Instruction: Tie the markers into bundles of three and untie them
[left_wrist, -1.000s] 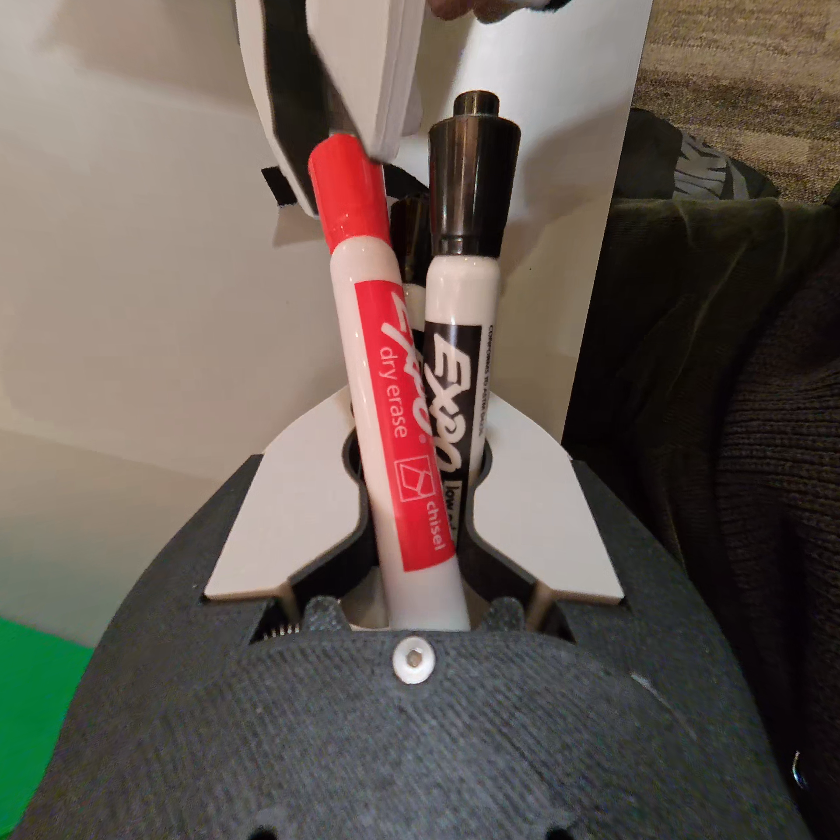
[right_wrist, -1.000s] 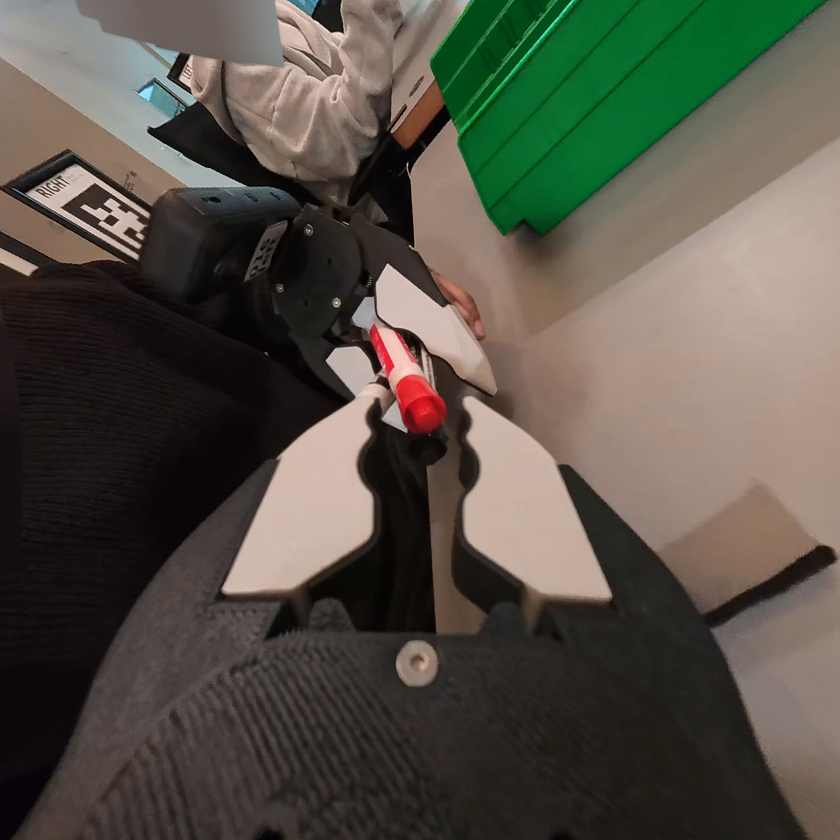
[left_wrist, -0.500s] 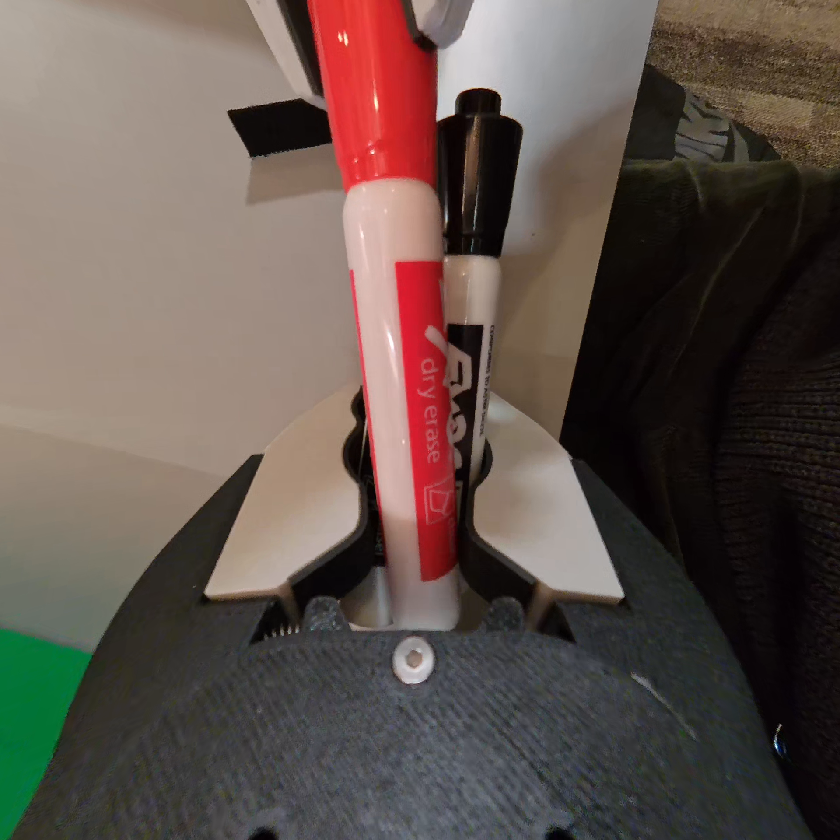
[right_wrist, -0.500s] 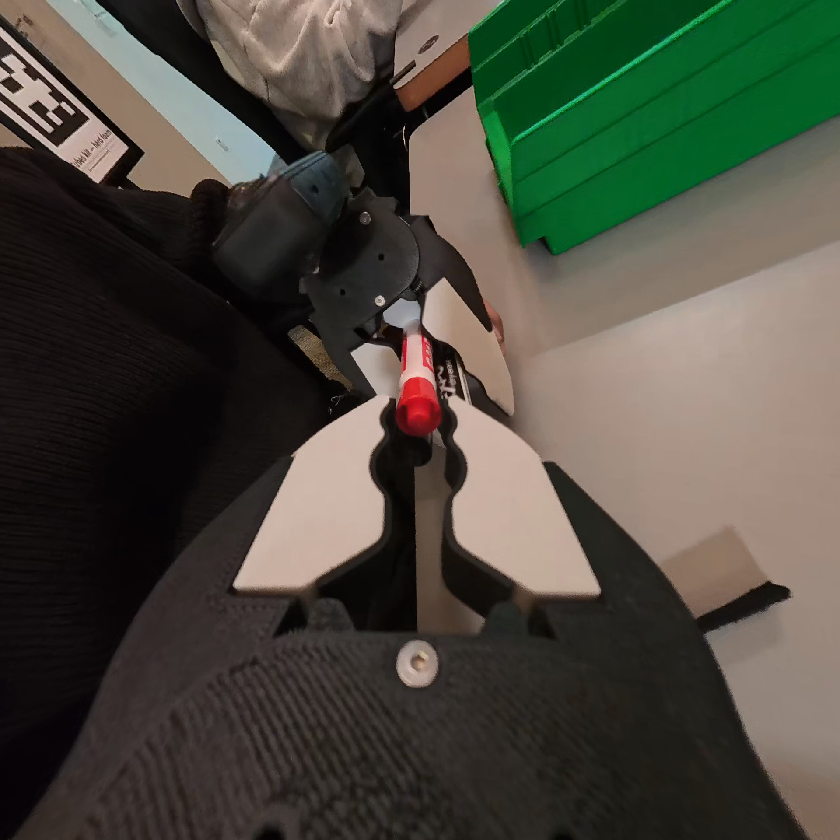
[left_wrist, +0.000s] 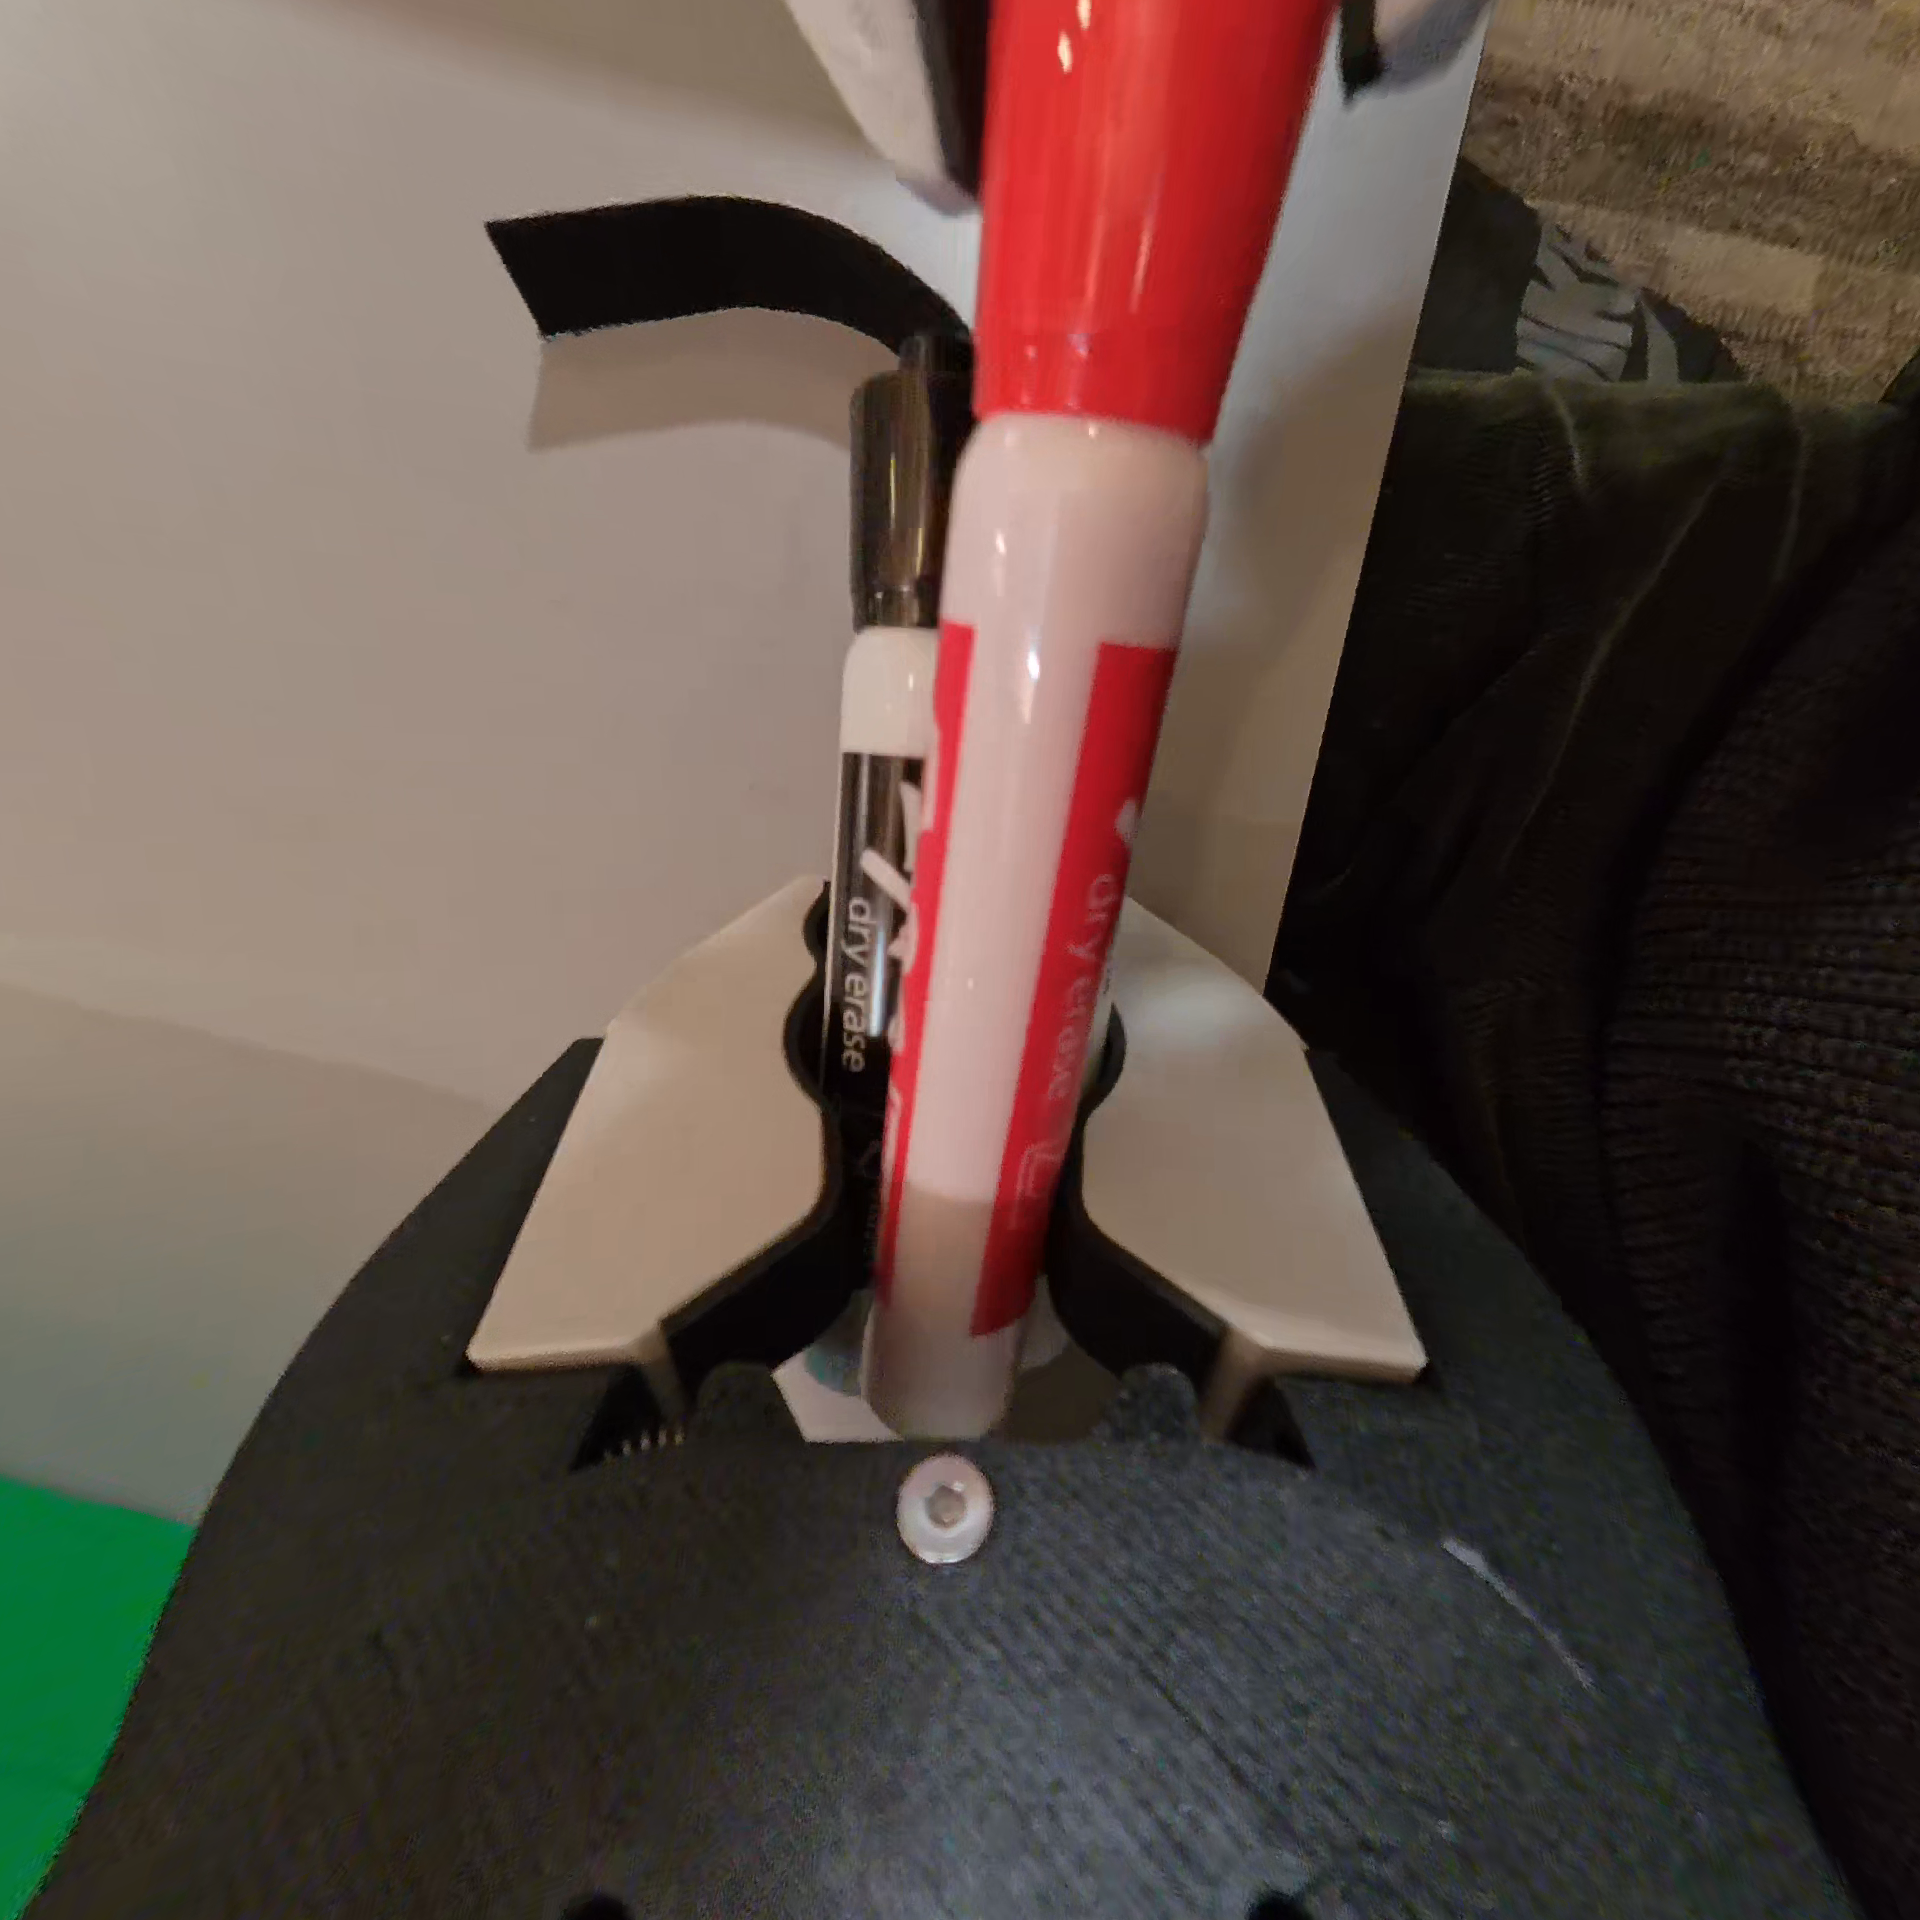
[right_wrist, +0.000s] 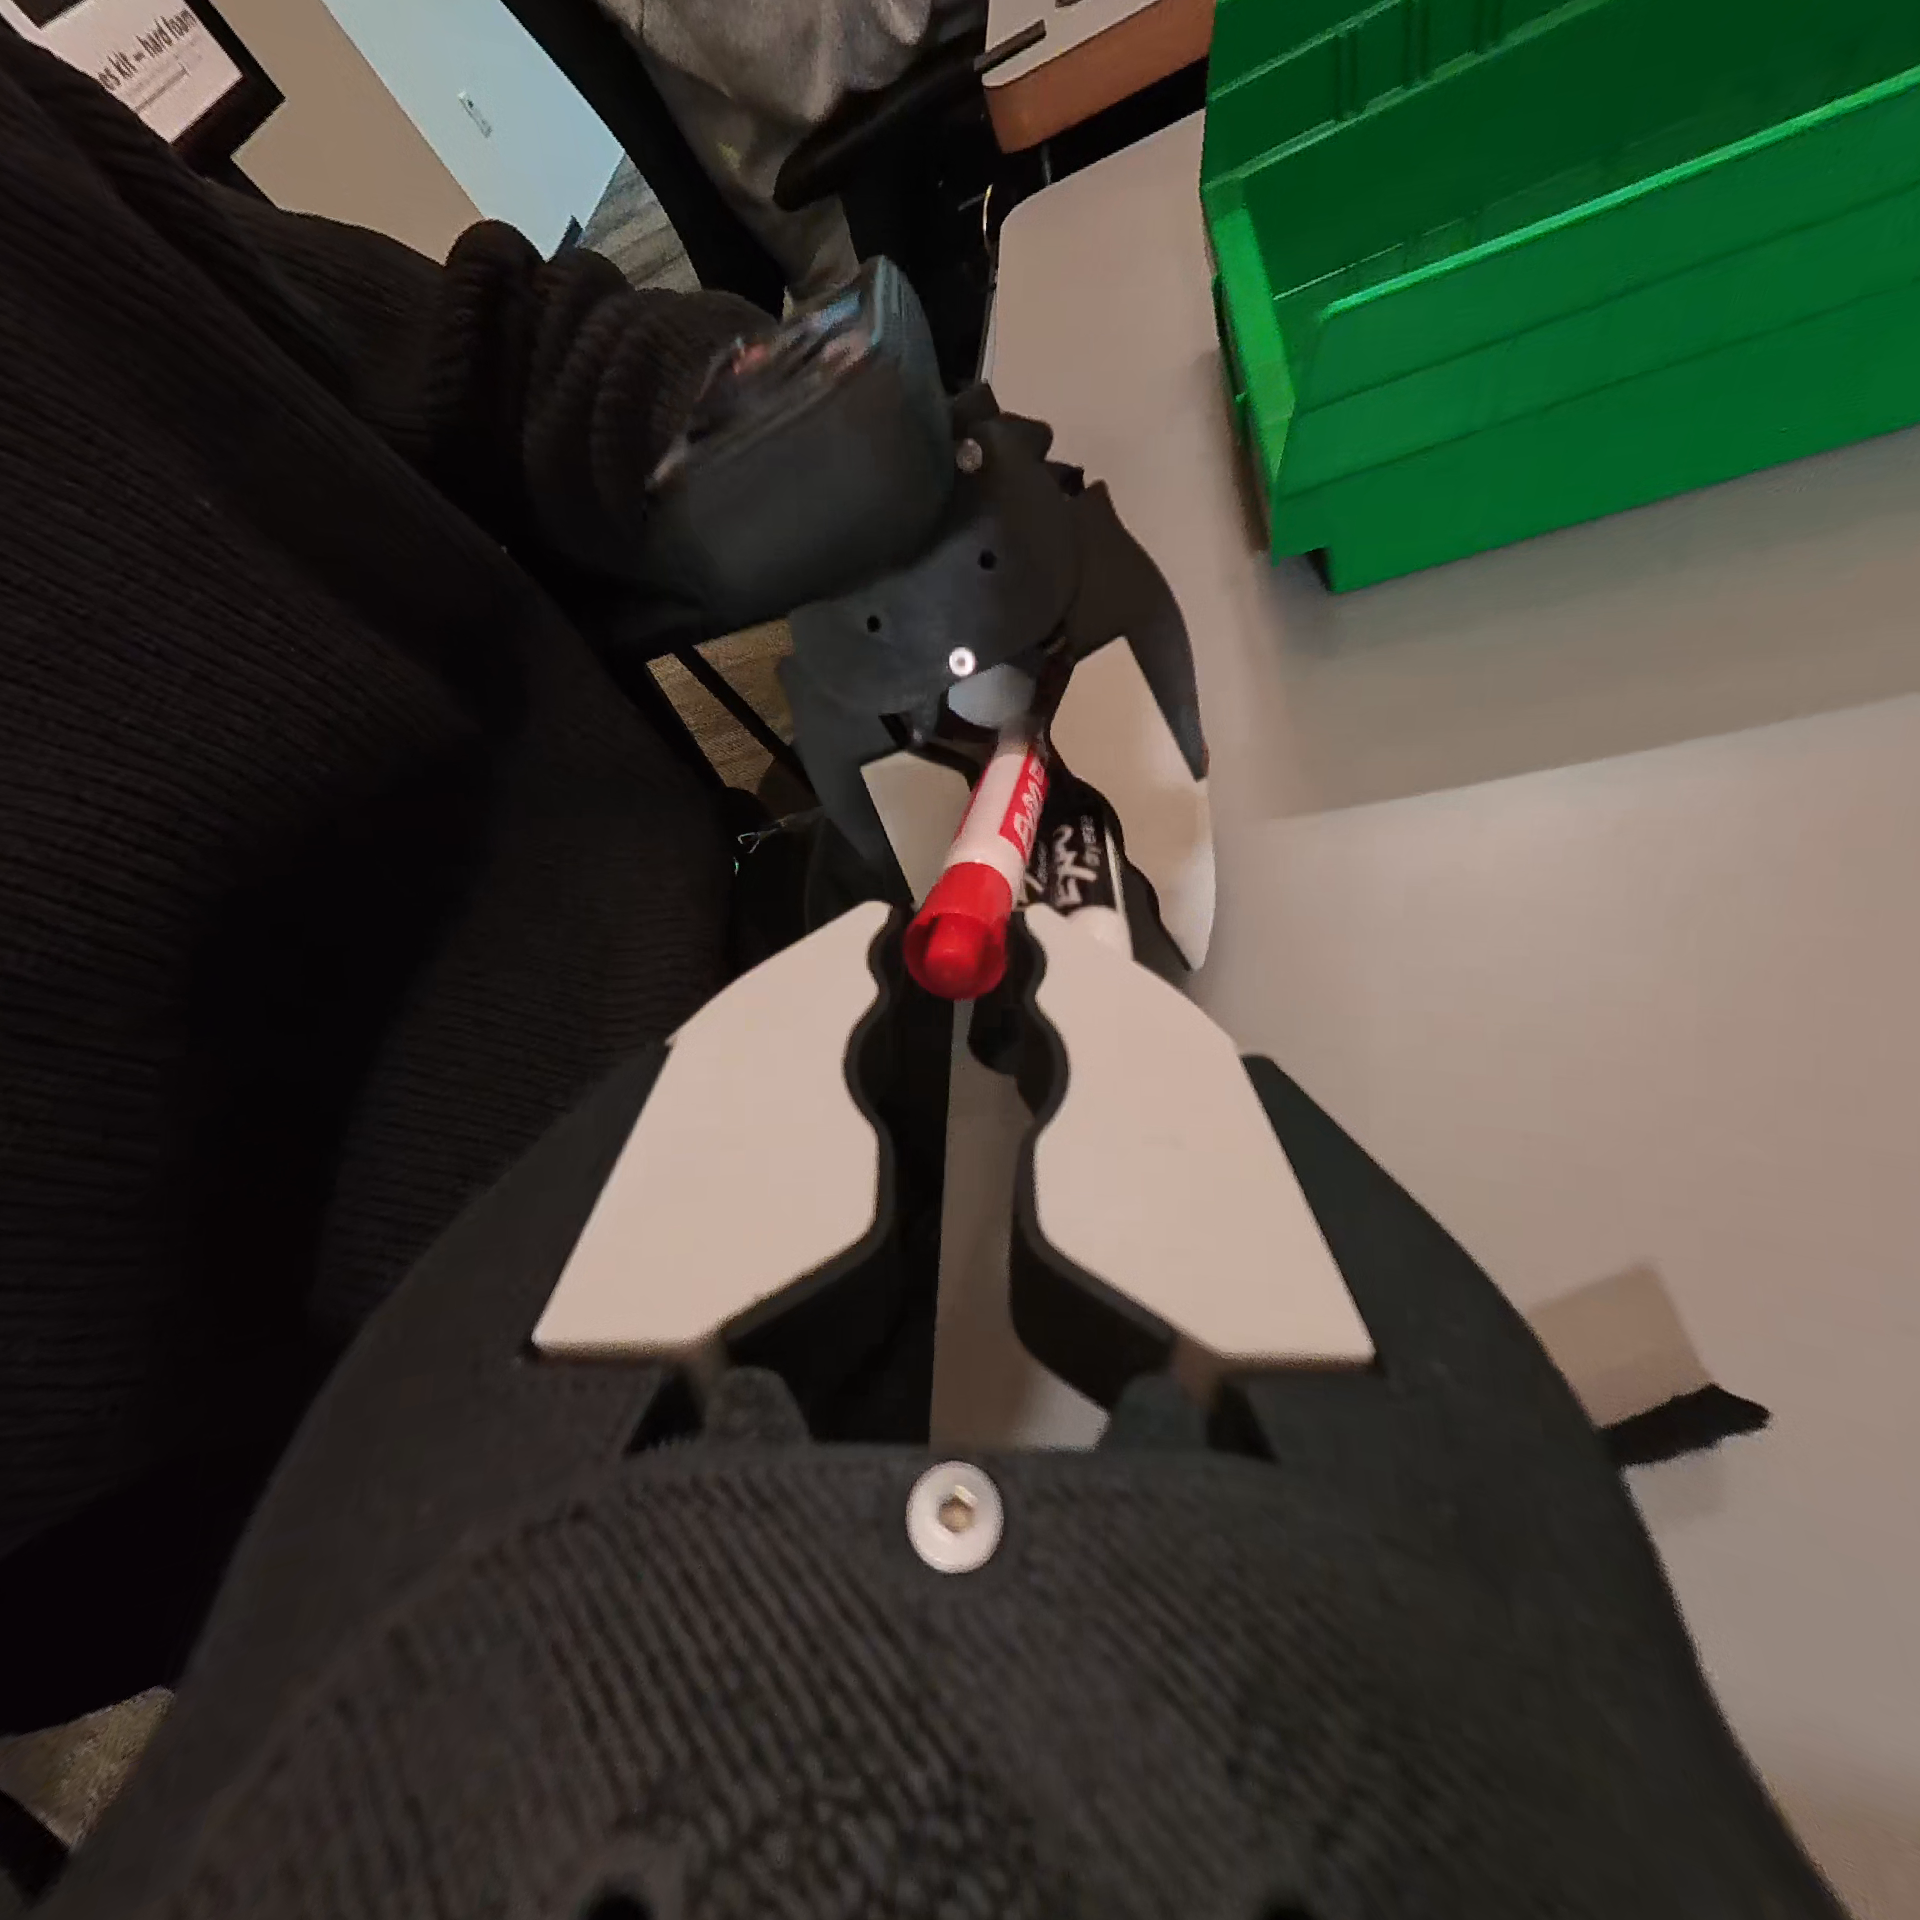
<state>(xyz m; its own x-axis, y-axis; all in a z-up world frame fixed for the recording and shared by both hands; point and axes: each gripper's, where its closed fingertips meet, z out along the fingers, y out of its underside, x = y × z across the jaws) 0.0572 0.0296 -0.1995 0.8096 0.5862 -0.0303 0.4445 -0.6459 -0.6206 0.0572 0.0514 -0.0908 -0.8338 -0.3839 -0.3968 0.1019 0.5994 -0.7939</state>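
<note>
Gripping two markers together in left gripper (left_wrist: 961, 1039): red marker (left_wrist: 1039, 935) in front, black marker (left_wrist: 883, 665) just behind. Right gripper (right_wrist: 956, 951) narrowed around red cap (right_wrist: 954, 940), contact unclear. Beyond, grey table (right_wrist: 1558, 935), green bin (right_wrist: 1558, 312), black strap (left_wrist: 686, 270).

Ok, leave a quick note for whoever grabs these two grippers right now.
Left gripper: shut on a red marker and a black marker side by side, caps pointing away from it.
Right gripper: facing the left one, closed on the red cap.
Both markers are capped.
Nearby: grey table, with green bins on it.
</note>
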